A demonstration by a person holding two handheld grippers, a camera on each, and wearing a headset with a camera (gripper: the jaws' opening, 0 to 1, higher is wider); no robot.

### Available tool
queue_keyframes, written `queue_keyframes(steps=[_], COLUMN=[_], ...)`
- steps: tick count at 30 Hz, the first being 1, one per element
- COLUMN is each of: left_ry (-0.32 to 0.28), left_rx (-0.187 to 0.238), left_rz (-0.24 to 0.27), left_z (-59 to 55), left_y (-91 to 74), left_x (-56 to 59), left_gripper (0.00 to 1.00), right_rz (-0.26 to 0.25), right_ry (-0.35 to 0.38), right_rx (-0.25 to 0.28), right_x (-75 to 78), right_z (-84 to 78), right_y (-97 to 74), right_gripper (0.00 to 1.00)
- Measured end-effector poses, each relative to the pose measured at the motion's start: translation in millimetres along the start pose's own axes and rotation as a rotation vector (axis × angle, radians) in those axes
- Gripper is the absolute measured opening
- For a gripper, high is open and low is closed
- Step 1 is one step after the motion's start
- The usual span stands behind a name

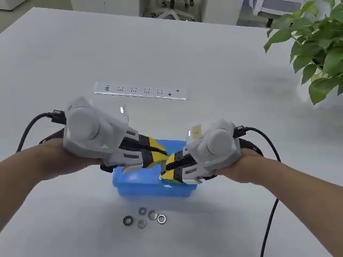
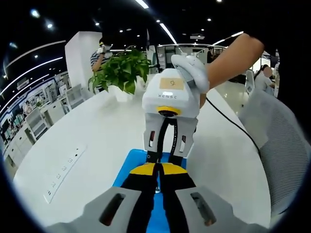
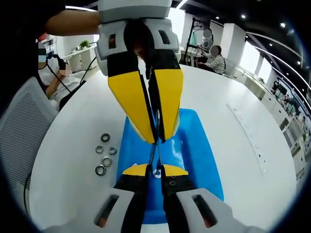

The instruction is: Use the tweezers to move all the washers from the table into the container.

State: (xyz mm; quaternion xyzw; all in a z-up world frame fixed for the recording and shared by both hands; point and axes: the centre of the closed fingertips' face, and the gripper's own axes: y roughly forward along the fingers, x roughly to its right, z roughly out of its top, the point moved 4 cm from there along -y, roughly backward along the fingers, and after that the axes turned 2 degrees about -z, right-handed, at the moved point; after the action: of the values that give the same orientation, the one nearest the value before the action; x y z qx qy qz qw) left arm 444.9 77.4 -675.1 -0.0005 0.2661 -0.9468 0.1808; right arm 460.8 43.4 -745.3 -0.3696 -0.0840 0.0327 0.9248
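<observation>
Several metal washers (image 1: 144,217) (image 3: 105,155) lie in a loose cluster on the white table, just in front of the blue container (image 1: 144,186) (image 3: 199,150) (image 2: 126,167). Above the container my two grippers point at each other, tips nearly touching. The left gripper (image 1: 159,155) (image 2: 158,171) (image 3: 156,138) has its yellow jaws shut on the thin metal tweezers (image 3: 155,153) (image 2: 157,184). From the other side, the right gripper (image 1: 168,167) (image 3: 155,171) (image 2: 163,158) is shut on the same tweezers. The tweezers hang over the container's inside.
A white power strip (image 1: 140,91) (image 3: 248,136) lies behind the container. A potted plant (image 1: 316,48) (image 2: 121,70) stands at the table's far right corner. Mesh chairs (image 2: 282,145) (image 3: 24,131) stand by the near edge, and people sit in the background.
</observation>
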Motion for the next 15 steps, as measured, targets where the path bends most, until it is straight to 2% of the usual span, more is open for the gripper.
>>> queue_keyframes(steps=[4,15], left_ry=[0.012,-0.006], left_rx=[0.001,0.010], left_rz=[-0.001,0.013], left_z=[1.1,6.3], left_y=[0.5,-5.9], left_x=[-0.3,-1.9], left_gripper=[0.06,0.06], right_rz=[-0.009,-0.021], right_ry=[-0.004,-0.001], right_rx=[-0.002,0.017], right_x=[1.1,1.4], right_z=[0.8,9.1], right_y=[-0.6,-7.6], right_gripper=[0.11,0.12])
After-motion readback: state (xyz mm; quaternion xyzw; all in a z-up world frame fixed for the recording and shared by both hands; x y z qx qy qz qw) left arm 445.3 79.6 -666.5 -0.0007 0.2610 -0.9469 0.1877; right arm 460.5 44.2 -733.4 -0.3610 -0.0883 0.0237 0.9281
